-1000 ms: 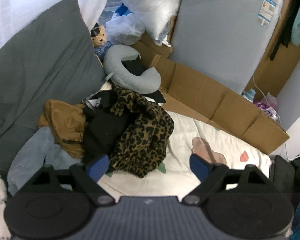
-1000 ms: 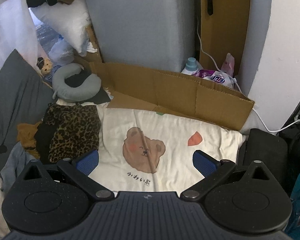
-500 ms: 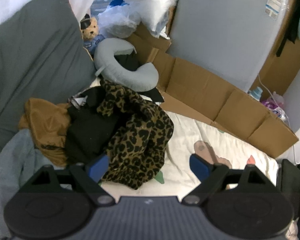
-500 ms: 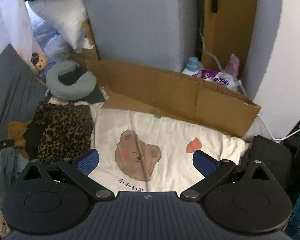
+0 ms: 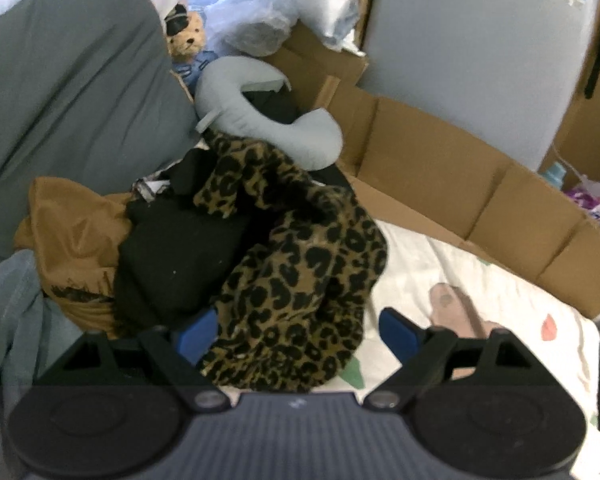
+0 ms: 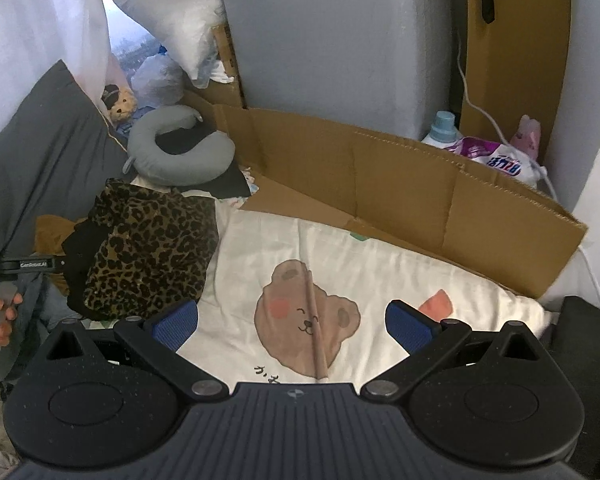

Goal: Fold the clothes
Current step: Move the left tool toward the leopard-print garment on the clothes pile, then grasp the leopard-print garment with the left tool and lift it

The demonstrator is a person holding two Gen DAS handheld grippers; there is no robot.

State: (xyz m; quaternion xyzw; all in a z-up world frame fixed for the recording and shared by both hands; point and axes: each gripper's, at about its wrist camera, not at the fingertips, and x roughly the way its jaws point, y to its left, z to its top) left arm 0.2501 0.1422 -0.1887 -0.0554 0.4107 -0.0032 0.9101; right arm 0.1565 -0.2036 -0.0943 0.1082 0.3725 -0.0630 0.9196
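Note:
A heap of clothes lies on the left of the bed: a leopard-print garment [image 5: 300, 276] [image 6: 148, 252] on top, a black one [image 5: 180, 256] and a brown one [image 5: 68, 232] under it, with pale blue fabric [image 5: 8, 308] at the far left. My left gripper [image 5: 296, 336] is open, its fingers on either side of the leopard garment's near edge. My right gripper [image 6: 292, 326] hangs open over the cream bear-print sheet [image 6: 380, 276], with nothing between its fingers. A hand [image 6: 0, 320] holding the left gripper shows at the right wrist view's left edge.
A grey pillow [image 5: 68, 88] leans at the left. A grey neck pillow [image 6: 176, 156], a teddy bear [image 6: 120, 104] and white cushions sit at the back. Flattened cardboard [image 6: 400, 188] lines the bed's far side before a grey upright mattress [image 6: 340, 40]. Detergent bottles [image 6: 496, 156] stand back right.
My left gripper has moved forward and down toward the clothes heap, so the leopard garment now lies between its fingers. My right gripper has shifted slightly over the sheet.

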